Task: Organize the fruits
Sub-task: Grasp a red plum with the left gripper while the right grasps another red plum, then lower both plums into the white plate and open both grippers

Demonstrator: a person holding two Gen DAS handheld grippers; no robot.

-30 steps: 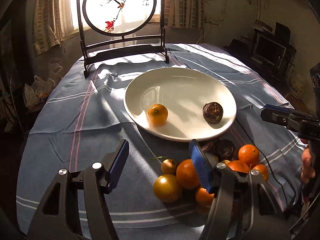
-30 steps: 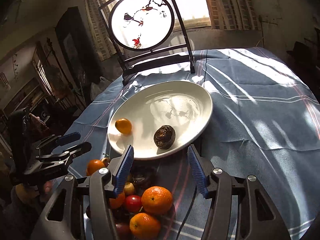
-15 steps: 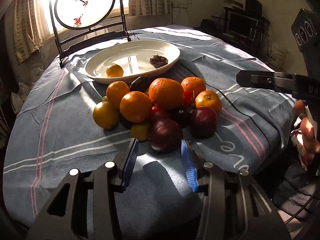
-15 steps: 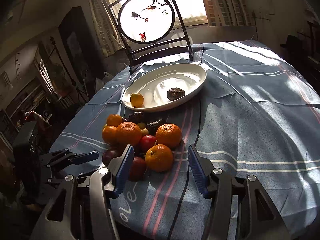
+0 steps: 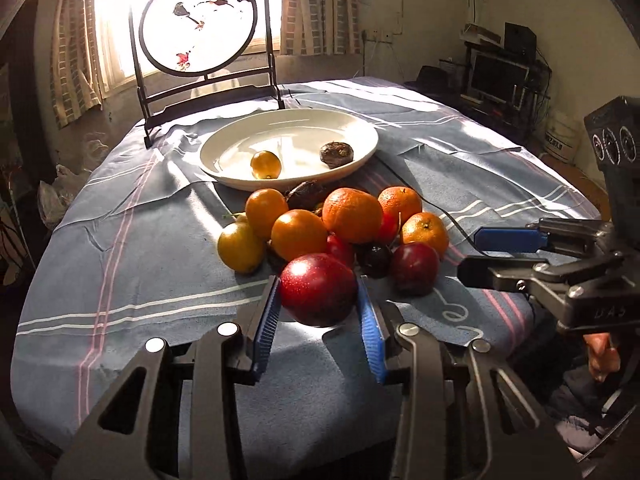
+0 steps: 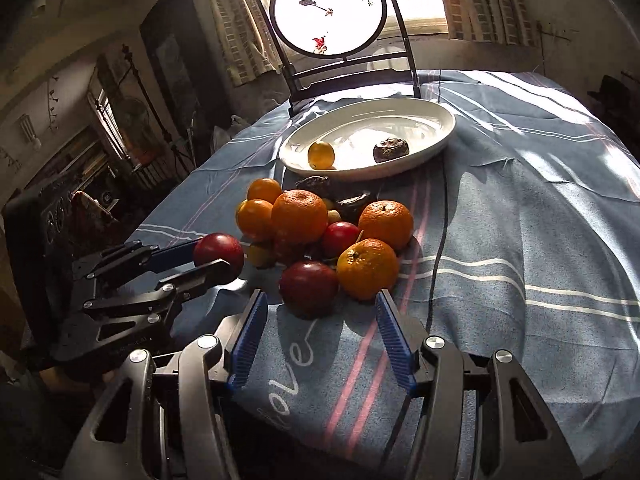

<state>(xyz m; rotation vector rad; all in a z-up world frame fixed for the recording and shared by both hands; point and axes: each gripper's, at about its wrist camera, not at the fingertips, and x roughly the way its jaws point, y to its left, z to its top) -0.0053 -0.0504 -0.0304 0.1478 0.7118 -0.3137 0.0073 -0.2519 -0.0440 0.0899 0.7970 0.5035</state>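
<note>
Left hand-held gripper (image 5: 318, 312) is closing on the dark red plum (image 5: 318, 295) at the counter's near edge since it's the easiest reach, right hand-held gripper (image 6: 320, 322) hovers half-open, empty.

Harsh sunlight is streaming through the window (image 5: 116, 20) at twelve o'clock, blowing out the round screen (image 6: 328, 10); fisheye edges are bending and darkening.

Small dark fruits (image 5: 374, 257) sit half buried under the oranges (image 5: 352, 215), too shadowed to identify. The red apple (image 5: 318, 294) hides the cloth beneath it. Picture edges cut off the bench (image 6: 560, 240) and the person's fingers (image 5: 602, 354).
</note>
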